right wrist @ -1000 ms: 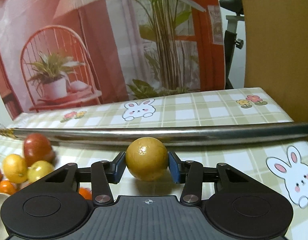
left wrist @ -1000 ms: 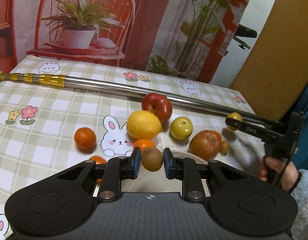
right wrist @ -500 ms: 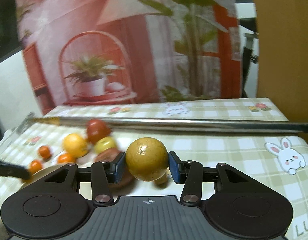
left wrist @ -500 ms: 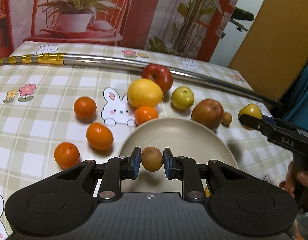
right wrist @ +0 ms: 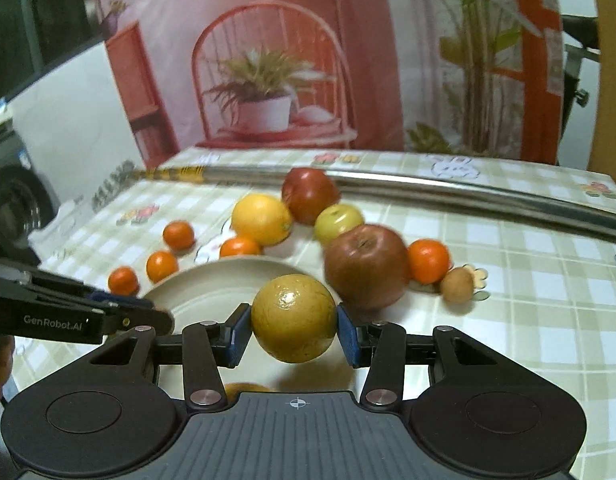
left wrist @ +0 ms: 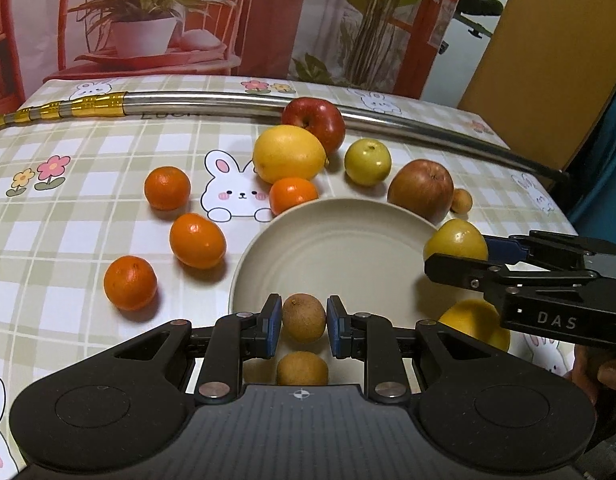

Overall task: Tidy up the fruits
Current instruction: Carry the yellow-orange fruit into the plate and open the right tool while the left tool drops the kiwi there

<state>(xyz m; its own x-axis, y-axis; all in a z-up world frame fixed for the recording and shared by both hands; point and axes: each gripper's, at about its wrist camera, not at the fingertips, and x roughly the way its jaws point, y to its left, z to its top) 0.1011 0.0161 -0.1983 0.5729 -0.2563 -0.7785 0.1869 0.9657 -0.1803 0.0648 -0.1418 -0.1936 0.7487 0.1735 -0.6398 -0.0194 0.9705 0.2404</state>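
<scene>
A table (left wrist: 88, 200) is covered with a checked cloth printed with rabbits. A cream plate (left wrist: 340, 240), a long metal pole (left wrist: 212, 100), oranges, apples and a lemon (left wrist: 288, 154) are laid directly on it.

In the left wrist view, we see the beige plate (left wrist: 336, 248) bare across its middle, the widest free room, though the right gripper (left wrist: 456, 258) with its yellow fruit (left wrist: 454, 240) juts in over the plate's right rim. Fruits crowd the far rim at frame centre: an orange (left wrist: 293, 195), a lemon (left wrist: 288, 153), a green apple (left wrist: 367, 161) and a russet apple (left wrist: 421, 189), with the metal pole (left wrist: 228, 100) barring the cloth behind them. At left, the checked tablecloth (left wrist: 68, 224) lies open between three scattered oranges (left wrist: 196, 240).
</scene>
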